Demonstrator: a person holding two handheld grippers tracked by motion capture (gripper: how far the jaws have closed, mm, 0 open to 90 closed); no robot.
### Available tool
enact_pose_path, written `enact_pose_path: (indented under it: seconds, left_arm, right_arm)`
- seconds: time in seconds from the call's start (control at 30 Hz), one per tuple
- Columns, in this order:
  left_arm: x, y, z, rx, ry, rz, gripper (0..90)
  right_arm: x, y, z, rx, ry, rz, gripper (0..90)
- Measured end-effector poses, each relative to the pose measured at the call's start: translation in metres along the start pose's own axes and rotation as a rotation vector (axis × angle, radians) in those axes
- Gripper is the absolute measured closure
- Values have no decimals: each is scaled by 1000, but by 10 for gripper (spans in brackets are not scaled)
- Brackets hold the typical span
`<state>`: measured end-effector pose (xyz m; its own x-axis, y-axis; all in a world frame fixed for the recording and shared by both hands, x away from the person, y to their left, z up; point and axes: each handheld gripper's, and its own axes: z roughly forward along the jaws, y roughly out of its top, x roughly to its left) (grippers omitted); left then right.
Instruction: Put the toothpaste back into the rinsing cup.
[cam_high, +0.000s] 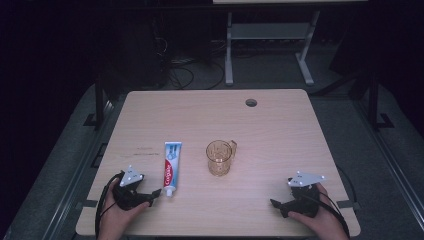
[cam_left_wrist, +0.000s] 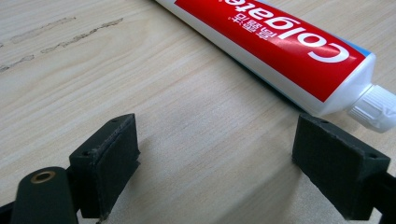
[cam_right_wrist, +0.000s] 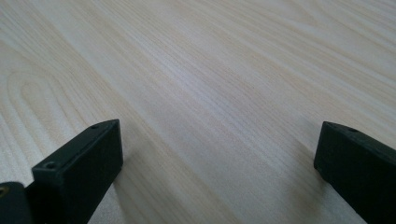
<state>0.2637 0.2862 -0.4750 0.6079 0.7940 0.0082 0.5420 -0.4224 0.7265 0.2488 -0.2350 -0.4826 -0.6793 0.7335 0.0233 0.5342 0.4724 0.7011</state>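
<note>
Toothpaste tube (cam_high: 171, 167) flat by left gripper (cam_high: 154, 194), jaws apart | right gripper (cam_high: 276, 206) low, jaws apart

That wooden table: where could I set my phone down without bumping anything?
The far half of the light wooden table, beyond the red-and-white toothpaste tube and amber glass mug, is bare up to the round cable hole. It is crowded by the left gripper at the tube's cap.
</note>
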Motion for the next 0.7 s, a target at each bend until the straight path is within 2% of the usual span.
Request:
enact_pose_path:
  seconds: [0.33, 0.7]
  left_arm:
    - [1, -1, -2, -4, 6, -6, 156]
    - [4, -3, -19, -2, 11, -36, 399]
  right_arm:
    - [0, 1, 0, 1, 4, 0, 5]
    - [-1, 2, 2, 1, 8, -4, 5]
